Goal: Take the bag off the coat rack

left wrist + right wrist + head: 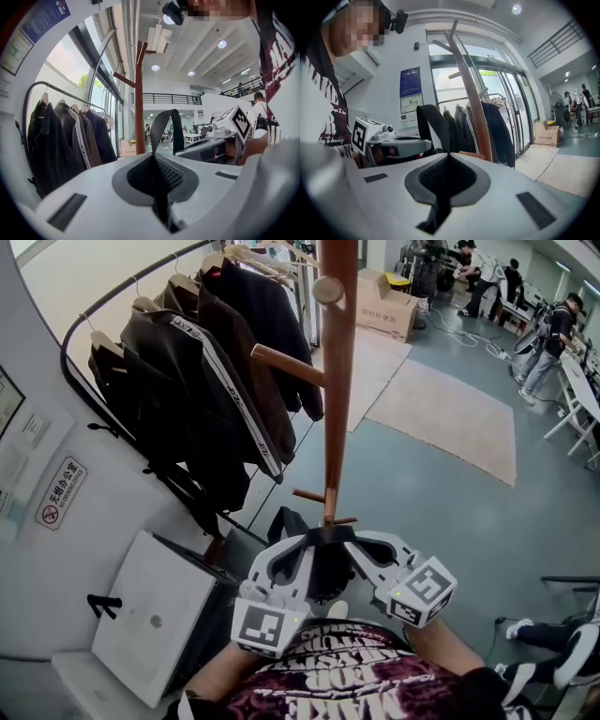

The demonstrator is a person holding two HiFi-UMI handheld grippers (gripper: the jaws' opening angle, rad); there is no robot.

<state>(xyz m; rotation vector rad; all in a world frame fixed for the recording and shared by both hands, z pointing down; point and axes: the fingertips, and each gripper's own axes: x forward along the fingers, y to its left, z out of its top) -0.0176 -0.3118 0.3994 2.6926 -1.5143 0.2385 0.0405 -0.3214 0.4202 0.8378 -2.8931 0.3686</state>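
The wooden coat rack (pixel 336 381) stands straight ahead, with pegs sticking out at several heights. Low against its pole hangs a black bag (pixel 325 579), carried by its black strap (pixel 323 535). My left gripper (pixel 305 546) is shut on the strap from the left, and my right gripper (pixel 349 544) is shut on it from the right. In the left gripper view the strap (pixel 164 125) arches free from the left gripper (pixel 154 159) across to the other one, with no peg inside the loop. In the right gripper view the strap (pixel 432 126) rises out of the right gripper (pixel 447 157).
A rail of dark jackets (pixel 202 381) hangs at the left by the window. A white box (pixel 155 610) stands on the floor at the lower left. A beige rug (pixel 450 418), a cardboard box (pixel 384 301) and several people (pixel 553 338) lie beyond the rack.
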